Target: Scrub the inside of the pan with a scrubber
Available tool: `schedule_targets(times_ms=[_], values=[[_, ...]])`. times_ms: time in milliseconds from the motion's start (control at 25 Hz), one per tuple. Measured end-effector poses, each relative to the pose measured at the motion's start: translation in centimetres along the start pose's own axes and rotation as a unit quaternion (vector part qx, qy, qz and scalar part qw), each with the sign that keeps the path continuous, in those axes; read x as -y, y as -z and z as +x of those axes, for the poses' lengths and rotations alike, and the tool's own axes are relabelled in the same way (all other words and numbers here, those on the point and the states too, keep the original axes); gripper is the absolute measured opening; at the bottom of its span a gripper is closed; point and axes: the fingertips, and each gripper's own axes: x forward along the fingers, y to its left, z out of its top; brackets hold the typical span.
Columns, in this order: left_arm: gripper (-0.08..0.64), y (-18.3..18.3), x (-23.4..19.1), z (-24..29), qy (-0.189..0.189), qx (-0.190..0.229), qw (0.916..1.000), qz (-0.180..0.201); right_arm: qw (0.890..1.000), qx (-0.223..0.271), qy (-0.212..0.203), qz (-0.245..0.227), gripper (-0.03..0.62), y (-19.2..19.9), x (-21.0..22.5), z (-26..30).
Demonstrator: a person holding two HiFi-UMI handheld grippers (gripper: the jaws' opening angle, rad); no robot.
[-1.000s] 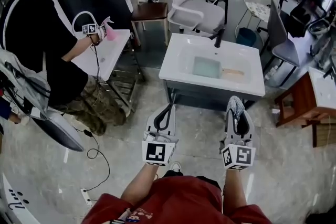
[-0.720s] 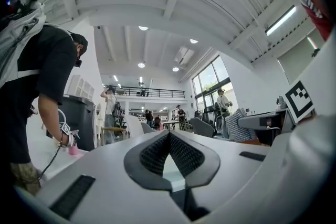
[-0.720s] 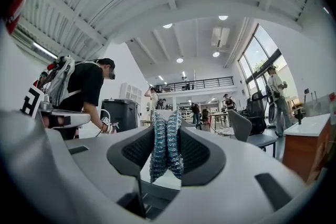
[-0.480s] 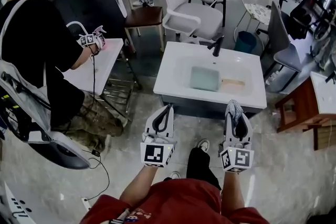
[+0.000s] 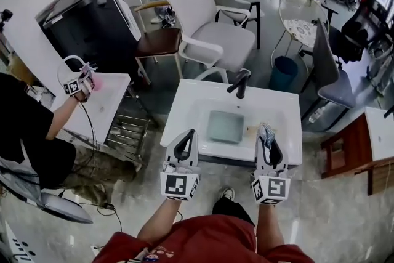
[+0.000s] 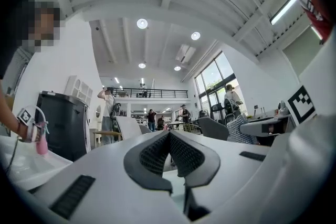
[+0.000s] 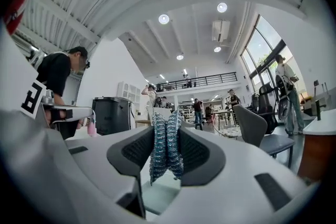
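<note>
Pan [image 5: 225, 126] sits in the sink [image 5: 188, 109], ahead of and between my grippers, long axis crosswise, handle toward the right gripper [image 5: 265, 132]. Its jaws clamp the scrubber [image 7: 166, 145]. Left gripper [image 5: 188, 137] jaws are closed and empty.

The head view looks steeply down from above the person onto a sink [image 5: 184, 109] close ahead. The left gripper [image 5: 189, 136] and right gripper [image 5: 266, 135] sit near its lower edge, and the hall floor spreads out beyond. The left gripper view rides low behind that gripper's jaws, which fill its bottom half, and tilts up and outward at the ceiling [image 6: 157, 2] and a far balcony [image 6: 152, 94]. The right gripper view sits likewise, with the scrubber [image 7: 166, 144] right before the lens. All three views share the black cabinet [image 5: 92, 15] and the person [image 5: 37, 132] beside it; both gripper views share the balcony and the ceiling.
</note>
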Motion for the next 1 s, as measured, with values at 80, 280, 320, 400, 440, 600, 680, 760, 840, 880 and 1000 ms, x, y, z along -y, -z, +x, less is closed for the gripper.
schedule_targets(times_ms=[80, 280, 320, 400, 440, 600, 680, 760, 840, 880, 1000], values=[[0.008, 0.1, 0.6, 2.6, -0.001, 0.002, 1.0000, 0.000, 1.000, -0.001, -0.006, -0.002, 0.153, -0.1, 1.8, 2.0], [0.008, 0.5, 1.6, 7.8, -0.005, 0.003, 1.0000, 0.005, 1.000, 0.000, -0.013, 0.000, 0.153, -0.1, 5.6, 6.1], [0.008, 0.6, 1.7, 8.6, -0.006, 0.002, 1.0000, 0.006, 1.000, 0.000, -0.015, 0.000, 0.153, 0.0, 6.1, 6.8], [0.008, 0.9, 1.8, 9.9, -0.008, 0.000, 1.0000, 0.006, 1.000, -0.004, -0.020, 0.001, 0.153, 0.4, 6.8, 8.0], [0.008, 1.2, 1.8, 10.5, -0.008, -0.002, 0.9999, 0.006, 1.000, -0.006, -0.022, 0.003, 0.153, 0.7, 7.0, 8.6], [0.008, 2.3, 1.2, 12.6, -0.008, -0.011, 0.9999, 0.002, 1.000, -0.016, -0.025, 0.008, 0.153, 2.1, 7.4, 10.7], [0.008, 2.9, 0.7, 13.7, -0.005, -0.019, 0.9998, 0.001, 0.999, -0.022, -0.026, 0.007, 0.153, 2.5, 7.4, 12.0], [0.008, 3.7, -0.1, 14.9, 0.000, -0.034, 0.9994, -0.001, 0.999, -0.026, -0.024, 0.008, 0.153, 2.9, 7.1, 13.2], [0.008, 4.5, -1.3, 16.0, 0.004, -0.044, 0.9990, -0.005, 0.999, -0.027, -0.022, 0.007, 0.153, 3.2, 6.7, 14.5], [0.008, 4.8, -2.0, 16.6, 0.006, -0.041, 0.9991, -0.007, 0.999, -0.027, -0.021, 0.004, 0.153, 3.2, 6.4, 15.3], [0.008, 5.3, -4.4, 18.4, 0.015, -0.035, 0.9992, -0.006, 1.000, -0.024, -0.012, 0.000, 0.153, 3.1, 5.3, 17.7]])
